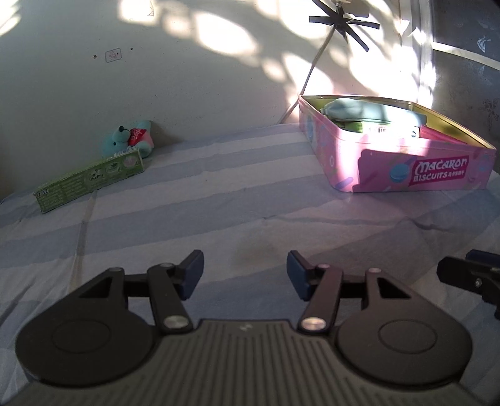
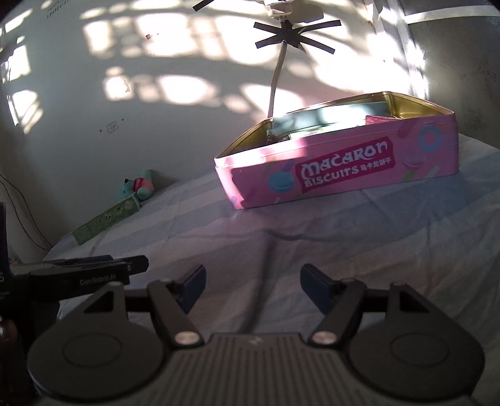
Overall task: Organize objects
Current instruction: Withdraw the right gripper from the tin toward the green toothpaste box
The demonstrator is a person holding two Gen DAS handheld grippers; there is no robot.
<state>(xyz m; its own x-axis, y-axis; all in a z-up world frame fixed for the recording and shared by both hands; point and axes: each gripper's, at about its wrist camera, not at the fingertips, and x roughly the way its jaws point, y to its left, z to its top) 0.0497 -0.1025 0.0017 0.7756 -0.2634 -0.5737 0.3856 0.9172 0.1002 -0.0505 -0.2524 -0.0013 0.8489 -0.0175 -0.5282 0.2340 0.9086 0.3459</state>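
Surface: you work over a bed sheet (image 1: 218,200) with pale blue and white stripes, which runs back to a wall dappled with sunlight.
Green carton: far left you have a long green carton (image 1: 90,179) lying flat on the sheet, near the wall; in the right wrist view it (image 2: 107,221) sits at the left edge of the bed.
Plush toy: just behind the carton's far end, a small teal plush toy (image 1: 128,139) with a red patch leans against the wall; whether it touches the carton you cannot tell.
Left gripper: your left gripper (image 1: 245,274) hovers over bare sheet near the front, its jaws apart with nothing between the blue pads (image 1: 192,274); it has hold of nothing. From the right wrist view you see it (image 2: 137,265) side-on at the left, level with your other tool.
Right gripper: your right gripper (image 2: 253,287) also hangs over bare sheet, jaws standing wide, nothing gripped, pads clear of the cloth. Only its tip (image 1: 468,271) shows at the right edge of the left wrist view.
Biscuit tin: far right sits the pink tin (image 1: 422,175) marked Macaron Biscuits, lid off, well apart from both grippers; it (image 2: 343,168) lies straight ahead of your right gripper.
Tin contents: inside you see a light blue soft pouch (image 1: 359,107) on top, a green packet (image 1: 351,126) beneath it, and a pink item (image 1: 437,134) at the right side.
Wall cable: behind the tin a white cable (image 1: 312,71) runs up the wall to black tape strips (image 1: 343,22) crossed over it.
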